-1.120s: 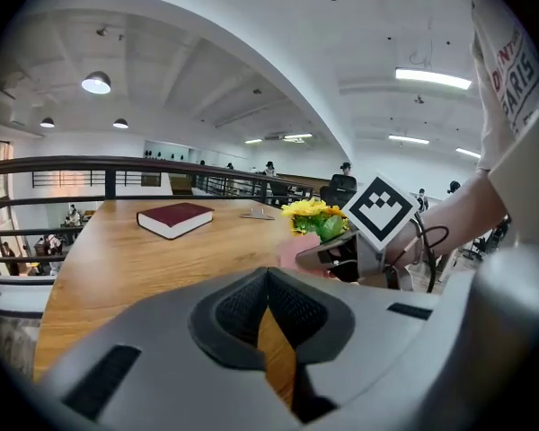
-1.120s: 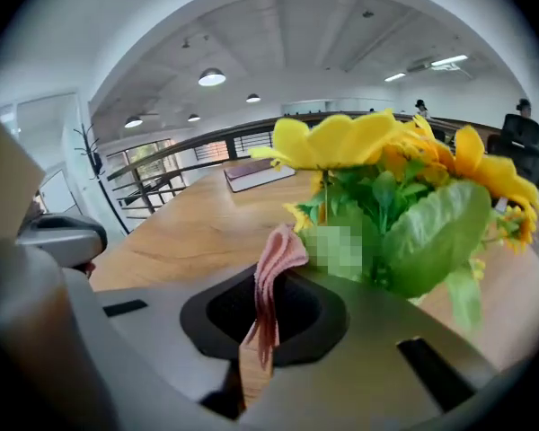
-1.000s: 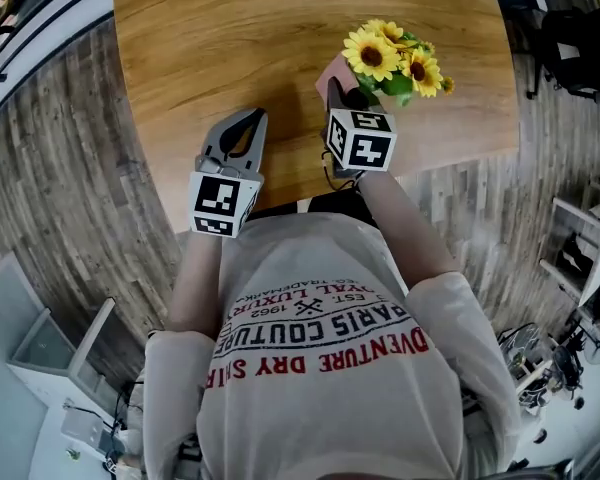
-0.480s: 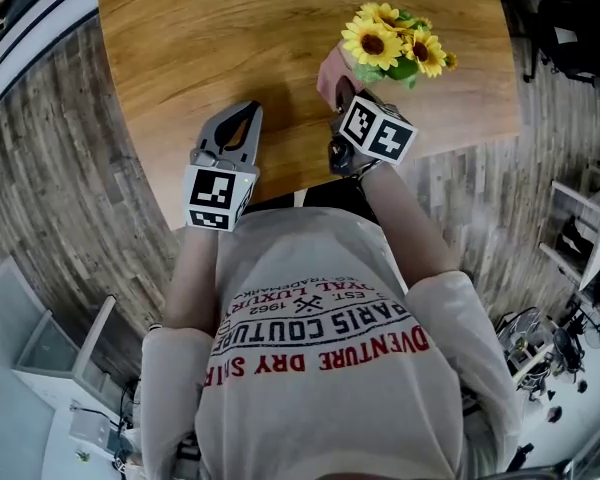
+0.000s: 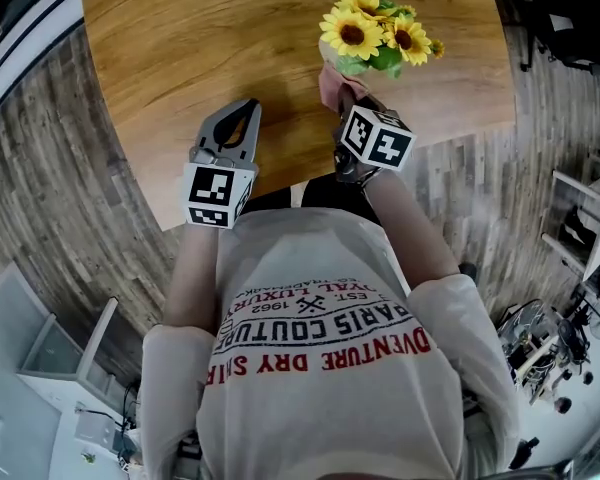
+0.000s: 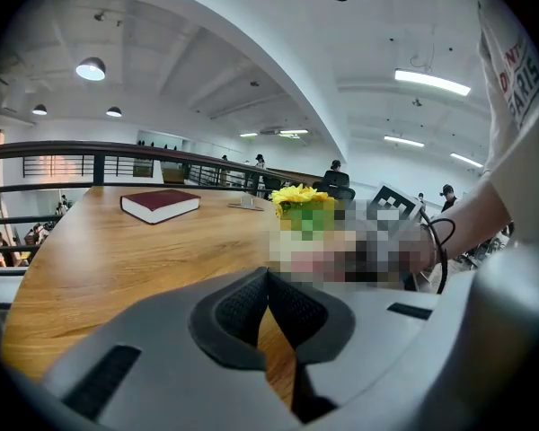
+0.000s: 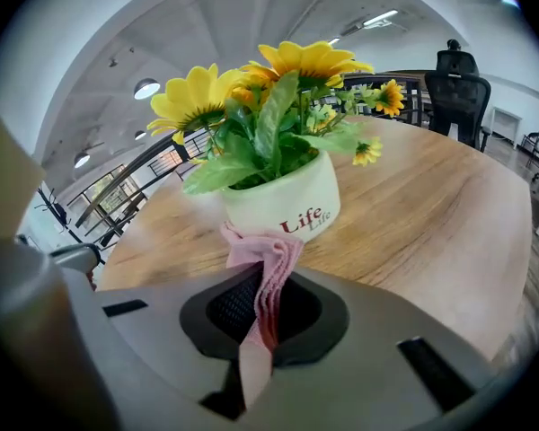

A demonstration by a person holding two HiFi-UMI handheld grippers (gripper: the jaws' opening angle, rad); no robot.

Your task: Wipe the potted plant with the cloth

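The left gripper [image 5: 242, 116] sits low over the near edge of the wooden table [image 5: 180, 38], pointing forward and a bit down. Its jaws are pressed together with nothing in them. The right gripper [image 7: 268, 303] tips down more steeply toward the pot [image 7: 283, 200]. Its jaws are squeezed tight on a pink cloth [image 7: 265, 259]. The white pot stands upright on the table, just in front of that gripper. Yellow sunflowers [image 7: 305, 61] and green leaves fill it. The folded cloth runs long from the jaws to the pot's bottom edge.
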